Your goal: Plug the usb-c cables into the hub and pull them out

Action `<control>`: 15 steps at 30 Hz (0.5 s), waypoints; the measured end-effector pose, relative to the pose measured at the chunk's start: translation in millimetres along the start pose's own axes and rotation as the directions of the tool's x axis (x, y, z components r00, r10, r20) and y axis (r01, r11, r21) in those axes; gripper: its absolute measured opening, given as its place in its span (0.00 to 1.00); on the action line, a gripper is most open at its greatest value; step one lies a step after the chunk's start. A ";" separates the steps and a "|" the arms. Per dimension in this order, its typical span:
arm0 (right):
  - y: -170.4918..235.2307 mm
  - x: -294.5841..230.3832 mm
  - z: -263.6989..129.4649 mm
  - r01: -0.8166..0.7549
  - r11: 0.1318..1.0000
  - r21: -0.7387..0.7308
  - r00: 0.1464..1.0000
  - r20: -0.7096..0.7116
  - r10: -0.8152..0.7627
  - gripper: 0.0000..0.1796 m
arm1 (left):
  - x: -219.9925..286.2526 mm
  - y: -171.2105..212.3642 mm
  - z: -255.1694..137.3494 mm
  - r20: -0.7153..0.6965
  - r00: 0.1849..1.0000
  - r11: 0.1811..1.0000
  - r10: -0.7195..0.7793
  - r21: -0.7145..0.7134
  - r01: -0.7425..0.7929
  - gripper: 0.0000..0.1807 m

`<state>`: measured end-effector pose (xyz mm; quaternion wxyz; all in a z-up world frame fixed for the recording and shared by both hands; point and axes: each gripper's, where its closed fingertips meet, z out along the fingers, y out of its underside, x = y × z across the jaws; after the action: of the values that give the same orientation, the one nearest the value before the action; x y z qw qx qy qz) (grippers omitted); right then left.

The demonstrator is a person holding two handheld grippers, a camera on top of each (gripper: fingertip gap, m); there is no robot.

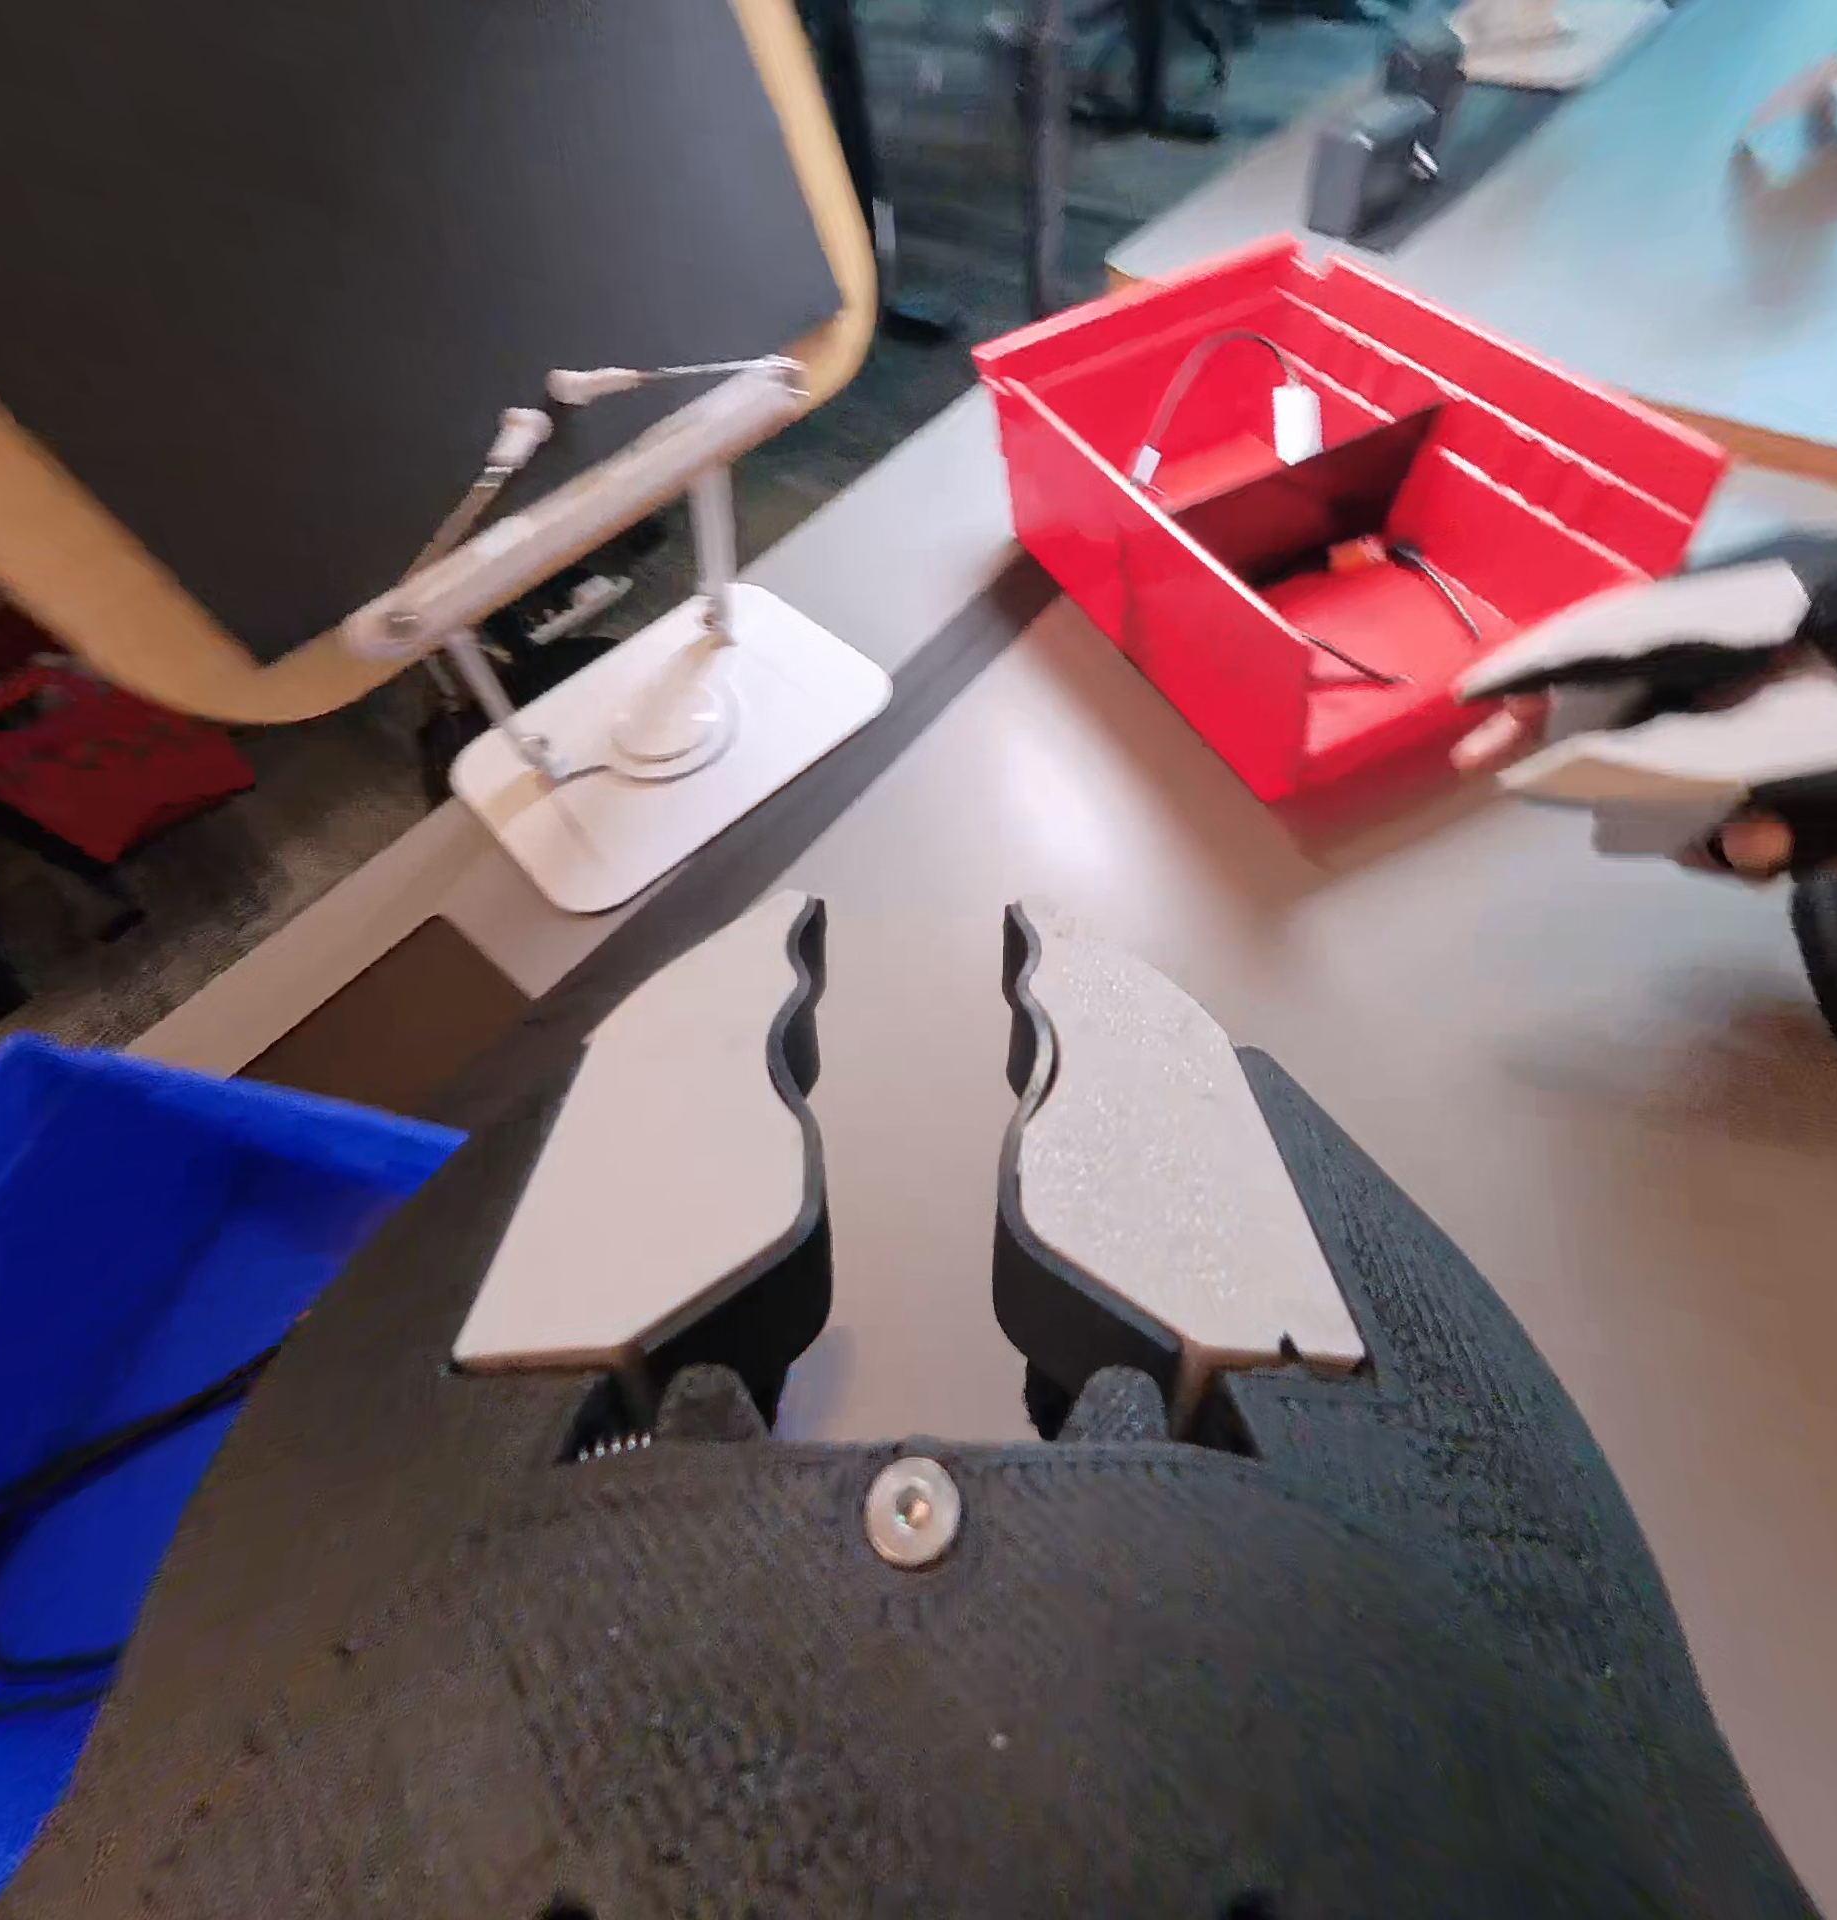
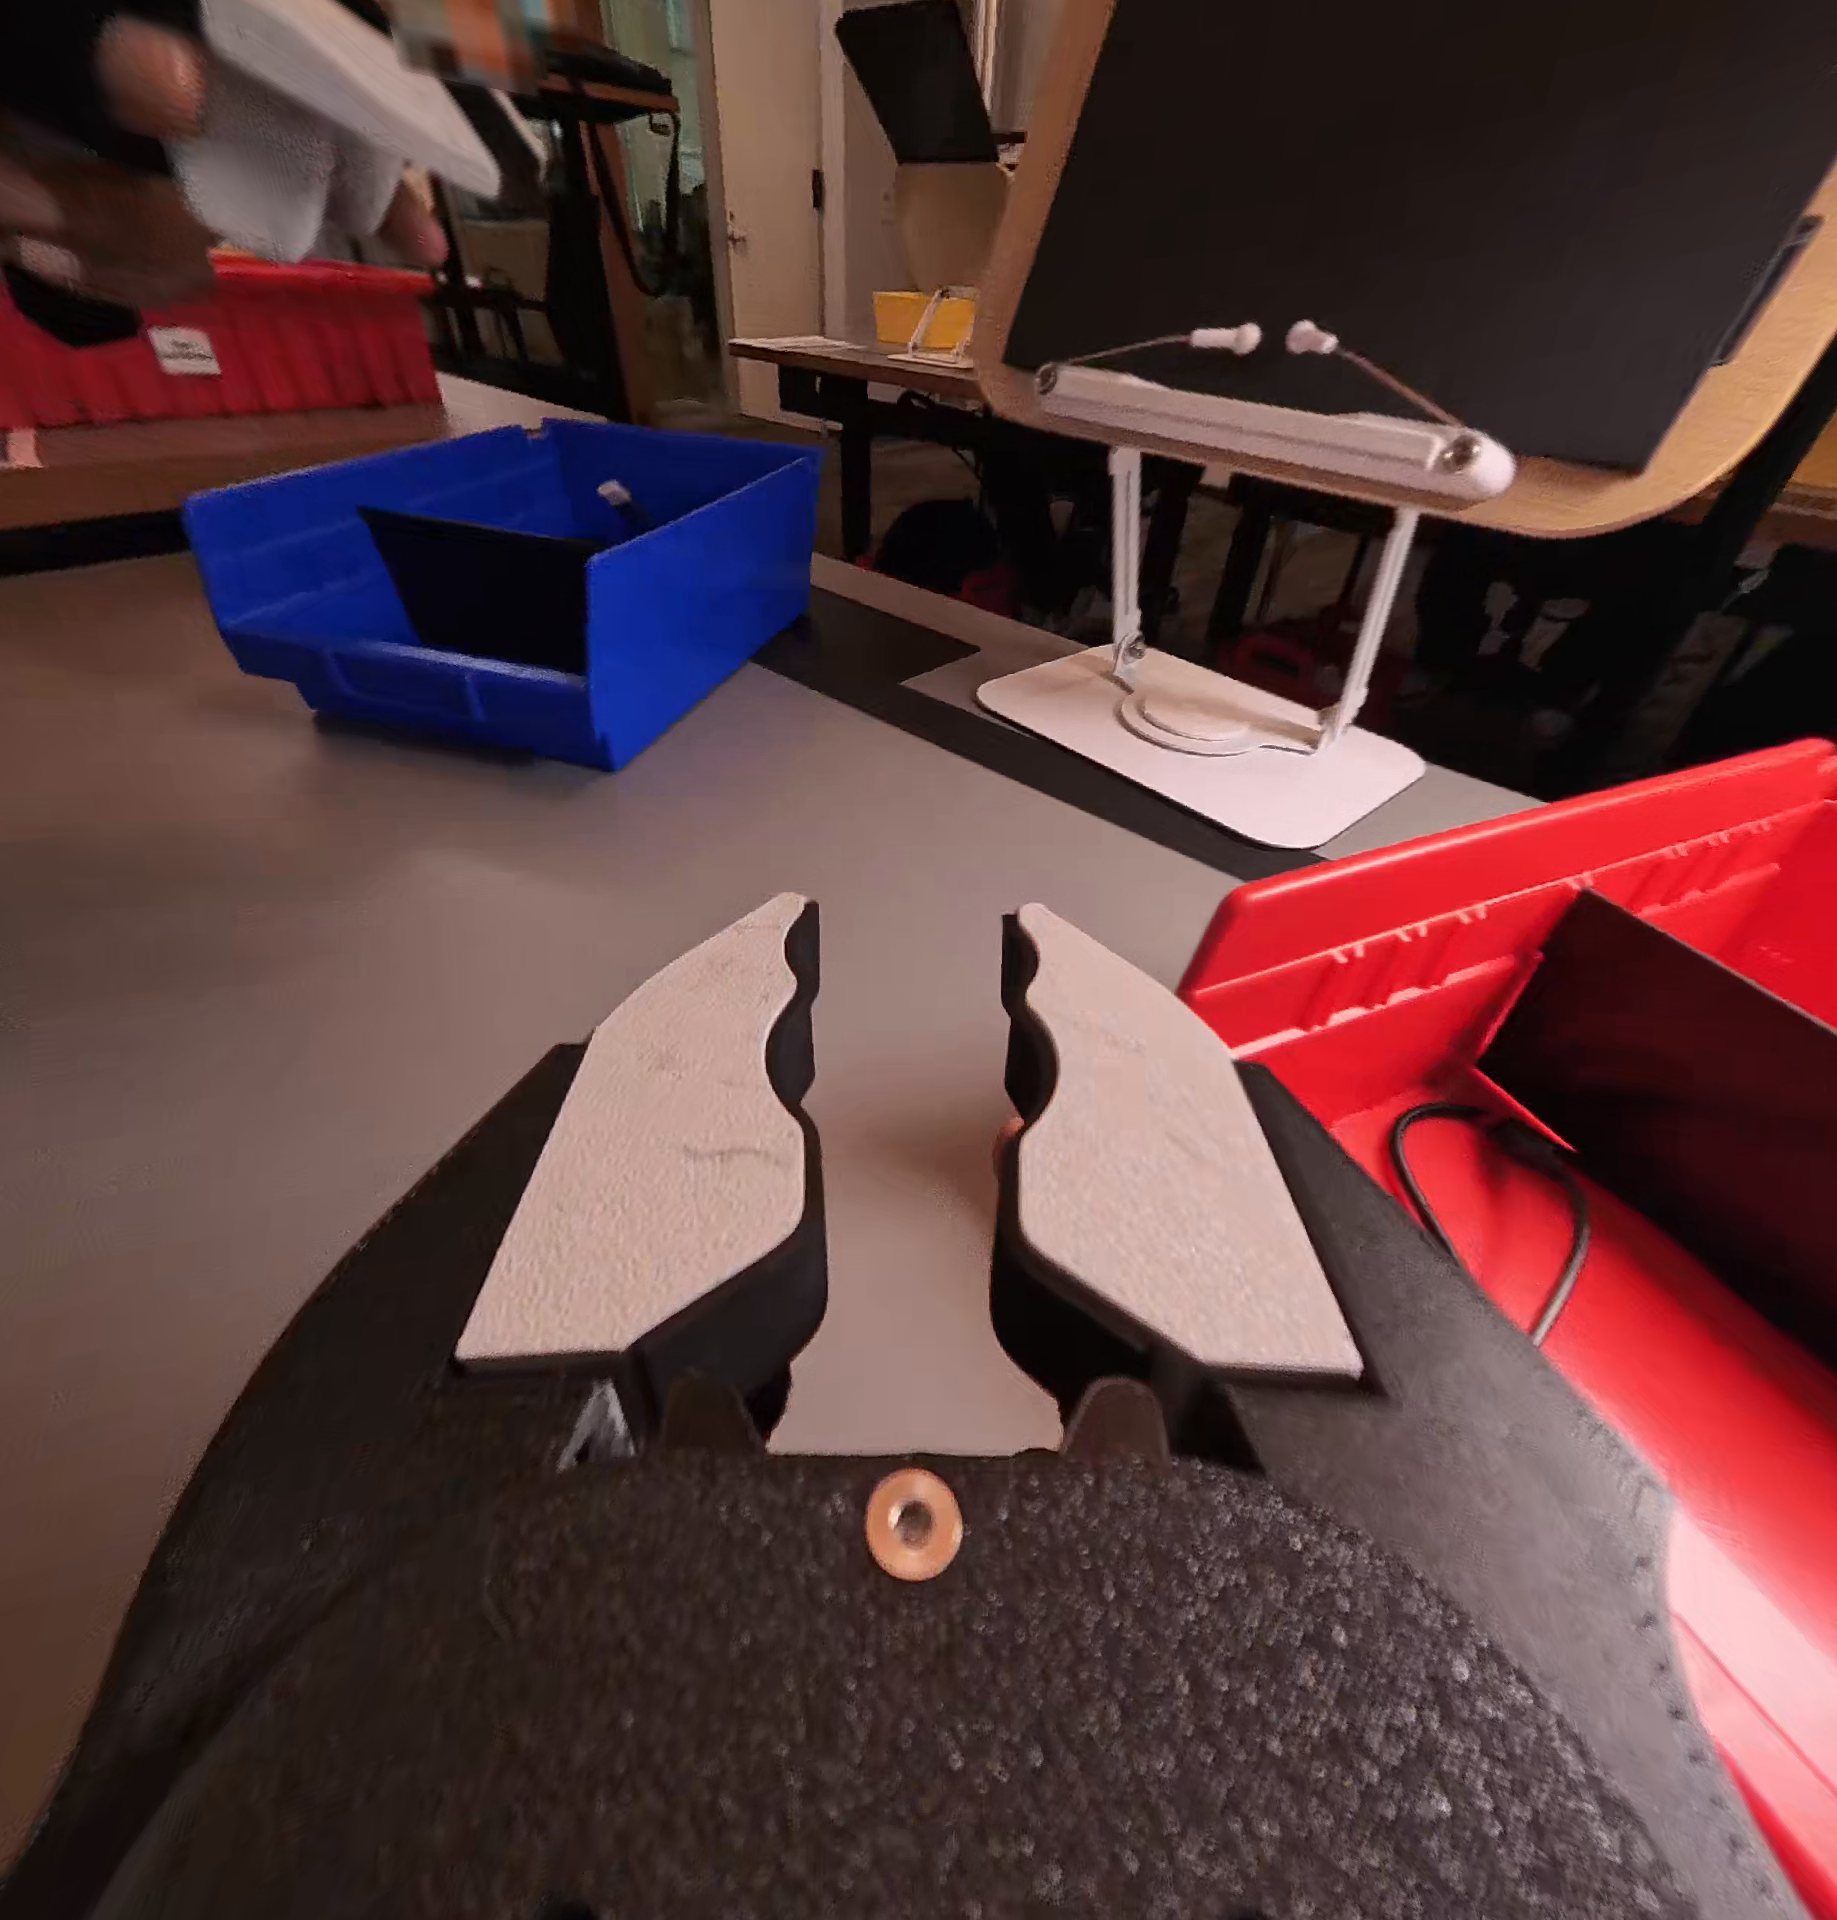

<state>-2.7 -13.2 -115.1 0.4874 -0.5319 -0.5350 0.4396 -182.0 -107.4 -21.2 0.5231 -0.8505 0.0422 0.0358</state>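
A: status on both sides?

B: left hand-held gripper (image 1: 912, 914) spread, nothing between the fingers, only bare worktop (image 1: 1153, 831) under it. right hand-held gripper (image 2: 909, 914) same, spread and empty

A: where's the hub?

B: I read the white bar on the stand (image 2: 1267, 421) as the hub, can't confirm ports at this blur. two white plugs (image 2: 1220, 339) on thin leads sit just above it, tips facing each other. from the right hand-held gripper it's ahead and a bit right, bar's long axis running across my view. from the left one it's ahead and left, bar (image 1: 571, 509) on a diagonal

A: cables?

B: red bin (image 1: 1309, 499) holds a short pale cable with a white plug (image 1: 1296, 421) in the rear compartment, dark cable (image 2: 1496, 1216) in the front one. front compartment is touching-close on the right hand-held gripper's right side; far right of the left one. blue bin (image 2: 519, 582) with another dark cable (image 1: 83, 1475) is hard on the left one's left

A: so who goes first?

B: my call: right takes a red-bin cable, it's nearer. plug has to line up square to the bar
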 end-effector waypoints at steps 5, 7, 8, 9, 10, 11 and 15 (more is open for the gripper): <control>10.9 -21.1 1.5 0.071 0.997 0.004 0.995 0.065 -0.071 0.17 | -75.1 24.1 -25.1 0.196 0.972 0.991 -0.133 0.024 0.131 0.19; 13.3 -30.1 0.7 0.070 0.998 0.003 0.993 0.095 -0.070 0.17 | -101.7 44.6 -28.3 0.269 0.949 0.985 -0.165 -0.008 0.174 0.19; 13.4 -33.0 0.2 0.079 0.997 0.003 0.992 0.103 -0.079 0.17 | -114.6 55.7 -29.6 0.306 0.935 0.980 -0.177 -0.028 0.195 0.19; 12.1 -34.5 -0.4 0.092 0.996 0.008 0.990 0.102 -0.093 0.17 | -126.3 65.8 -31.0 0.336 0.923 0.975 -0.187 -0.048 0.216 0.18; 10.5 -36.1 -1.0 0.106 0.994 0.015 0.989 0.105 -0.107 0.17 | -136.3 73.0 -31.8 0.352 0.915 0.971 -0.196 -0.064 0.232 0.18; 9.3 -37.8 -1.5 0.116 0.993 0.020 0.987 0.110 -0.117 0.17 | -145.2 77.7 -31.7 0.354 0.914 0.967 -0.197 -0.081 0.240 0.18; 7.9 -42.6 0.8 0.108 0.994 0.029 0.985 0.135 -0.111 0.17 | -180.3 98.3 -21.9 0.285 0.952 0.937 -0.113 -0.289 0.198 0.17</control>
<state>-4.2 -55.2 -125.3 0.4789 -0.4652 -0.5905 0.4533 -371.5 -164.9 -79.6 0.3833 -0.9110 -0.1019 0.1129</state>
